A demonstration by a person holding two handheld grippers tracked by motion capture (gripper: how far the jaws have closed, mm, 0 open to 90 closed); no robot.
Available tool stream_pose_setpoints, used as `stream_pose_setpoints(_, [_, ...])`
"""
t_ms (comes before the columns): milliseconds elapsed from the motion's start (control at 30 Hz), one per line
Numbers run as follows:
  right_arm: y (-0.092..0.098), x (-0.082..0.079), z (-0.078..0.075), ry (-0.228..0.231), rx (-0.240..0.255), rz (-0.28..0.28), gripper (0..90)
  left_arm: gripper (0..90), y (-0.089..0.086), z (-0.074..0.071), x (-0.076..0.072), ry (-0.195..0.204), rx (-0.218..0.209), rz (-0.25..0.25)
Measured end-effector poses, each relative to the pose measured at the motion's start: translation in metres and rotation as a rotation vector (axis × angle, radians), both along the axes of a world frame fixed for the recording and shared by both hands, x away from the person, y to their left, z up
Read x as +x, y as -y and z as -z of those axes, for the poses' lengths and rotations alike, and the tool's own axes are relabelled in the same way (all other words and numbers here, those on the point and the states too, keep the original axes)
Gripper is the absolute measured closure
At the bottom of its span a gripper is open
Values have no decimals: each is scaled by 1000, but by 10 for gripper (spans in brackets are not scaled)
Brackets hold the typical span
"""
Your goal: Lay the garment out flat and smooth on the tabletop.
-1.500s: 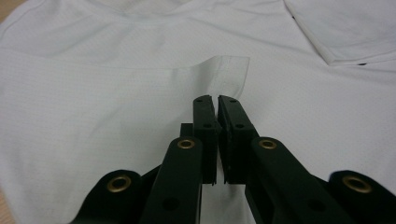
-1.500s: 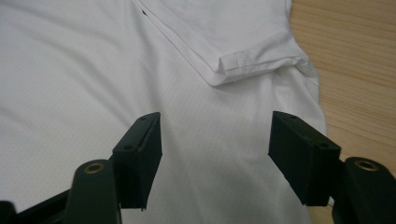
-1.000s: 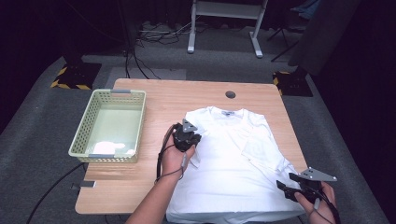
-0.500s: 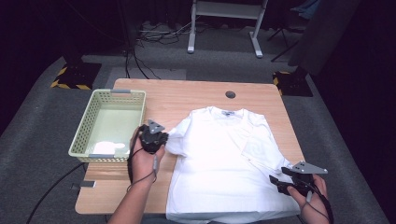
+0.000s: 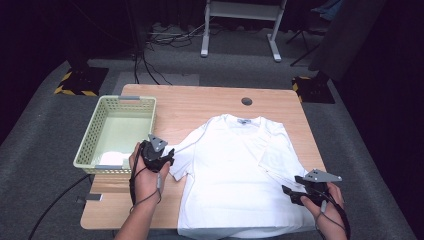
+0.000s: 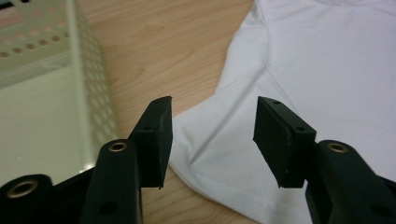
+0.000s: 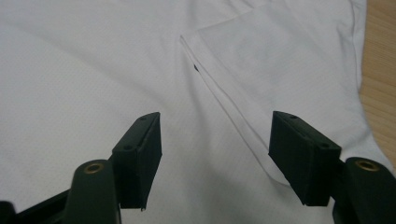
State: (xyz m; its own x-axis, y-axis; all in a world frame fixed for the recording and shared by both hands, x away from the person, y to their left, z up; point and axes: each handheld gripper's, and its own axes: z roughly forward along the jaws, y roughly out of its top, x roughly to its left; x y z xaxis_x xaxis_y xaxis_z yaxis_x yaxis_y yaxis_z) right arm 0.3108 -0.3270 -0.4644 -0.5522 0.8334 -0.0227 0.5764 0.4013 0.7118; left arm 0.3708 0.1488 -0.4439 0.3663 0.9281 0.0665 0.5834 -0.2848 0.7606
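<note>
We note a light wooden table [image 5: 210, 102] with a round dark hole [image 5: 246, 101], standing on grey carpet [image 5: 45, 150]. Beyond it: a white metal stand [image 5: 240, 20], floor cables [image 5: 165, 37], yellow-black hazard-striped blocks [image 5: 75, 90], dark surroundings.

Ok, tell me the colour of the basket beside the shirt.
Pale green, with perforated walls; the basket shows best in the high view.

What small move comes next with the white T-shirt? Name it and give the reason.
Probably close the right tool on the folded-in sleeve and draw it outward. The white short-sleeved T-shirt lies flat on the wooden table; the sleeve by the left tool, whose jaws have just opened, lies spread, while the other is folded over the chest, ahead of the open right jaws.
</note>
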Motion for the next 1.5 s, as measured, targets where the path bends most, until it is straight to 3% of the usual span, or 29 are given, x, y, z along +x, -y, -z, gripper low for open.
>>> stream_pose_setpoints(133, [0, 0, 2, -6, 1, -4, 350, 474, 11, 14, 18, -35, -3, 47])
stream_pose_setpoints(267, [0, 0, 5, -13, 2, -5, 350, 521, 23, 30, 37, -121, -128, 96])
stream_pose_setpoints(367, [1, 1, 9, -23, 2, -9, 350, 533, 33, 38, 45, -140, -132, 123])
stream_pose_setpoints(500, [3, 4, 12, -30, 4, -5, 350, 534, 43, 46, 56, -155, -175, 170])
stream_pose_setpoints(600, [4, 5, 13, -32, 12, -10, 349, 502, 52, 51, 71, -139, -165, 182])
stream_pose_setpoints(700, [5, 4, 12, -29, 18, -11, 347, 500, 53, 55, 84, -139, -137, 171])
stream_pose_setpoints(800, [7, 4, 11, -27, 25, -7, 344, 519, 46, 56, 95, -97, -142, 115])
stream_pose_setpoints(867, [9, 5, 12, -29, 28, -4, 341, 488, 39, 54, 104, -55, -91, 58])
stream_pose_setpoints(900, [9, 5, 13, -32, 30, -4, 341, 481, 39, 54, 104, -55, -91, 58])
stream_pose_setpoints(933, [9, 5, 13, -32, 30, -4, 341, 481, 34, 53, 108, -30, -62, 34])
stream_pose_setpoints(967, [10, 7, 15, -40, 30, -3, 341, 472, 26, 53, 114, -17, -27, -24])
stream_pose_setpoints(1033, [11, 8, 16, -44, 33, -1, 341, 473, 22, 51, 114, -22, -11, -81])
stream_pose_setpoints(1167, [13, 10, 16, -41, 35, 1, 341, 469, 26, 45, 108, -12, 2, -62])
stream_pose_setpoints(1200, [13, 11, 15, -38, 32, 0, 341, 468, 30, 39, 100, 9, -12, -35])
stream_pose_setpoints(1267, [10, 12, 15, -36, 29, -10, 341, 466, 33, 35, 92, 14, -48, -4])
stream_pose_setpoints(1333, [8, 14, 16, -35, 26, -17, 342, 459, 36, 31, 83, -32, -56, 39])
stream_pose_setpoints(1367, [8, 14, 16, -35, 26, -17, 342, 452, 36, 31, 83, -32, -56, 39])
stream_pose_setpoints(1467, [3, 17, 14, -21, 9, -34, 345, 491, 42, 22, 61, -19, -74, 101])
stream_pose_setpoints(1500, [2, 18, 13, -16, 3, -37, 345, 485, 43, 20, 56, -39, -72, 117])
